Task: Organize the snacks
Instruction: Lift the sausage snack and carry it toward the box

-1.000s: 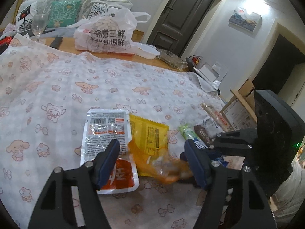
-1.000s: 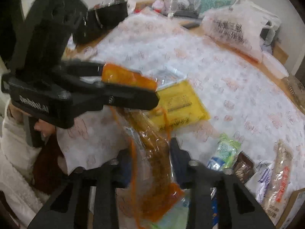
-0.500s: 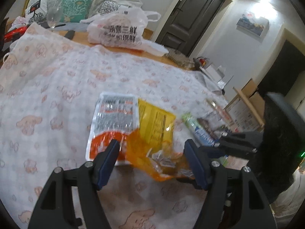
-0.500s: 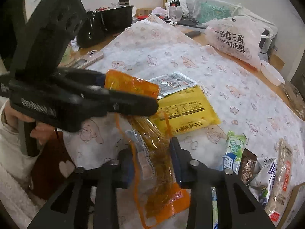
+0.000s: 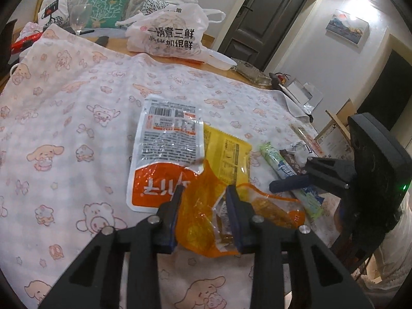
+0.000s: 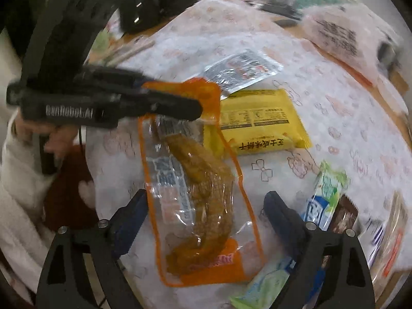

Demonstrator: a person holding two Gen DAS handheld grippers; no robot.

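Note:
My left gripper (image 5: pixel 204 193) is shut on the end of an orange see-through snack pouch (image 5: pixel 206 213), holding it above the table; the same gripper (image 6: pixel 198 108) and pouch (image 6: pixel 200 193) show in the right wrist view. My right gripper (image 6: pixel 206 203) is open around the pouch's lower part without touching it; it also shows in the left wrist view (image 5: pixel 288 182). A white-and-orange packet (image 5: pixel 167 152) and a yellow packet (image 5: pixel 226 149) lie side by side on the tablecloth.
A green-and-white stick pack (image 6: pixel 324 198), a brown bar (image 6: pixel 343 216) and several more snacks lie at the right by a cardboard box (image 5: pixel 334 134). A printed plastic bag (image 5: pixel 170 36) and a wine glass (image 5: pixel 78 18) stand at the back.
My left gripper has closed on the orange pouch. My right gripper, shut on the pouch before, has opened wide and let it go.

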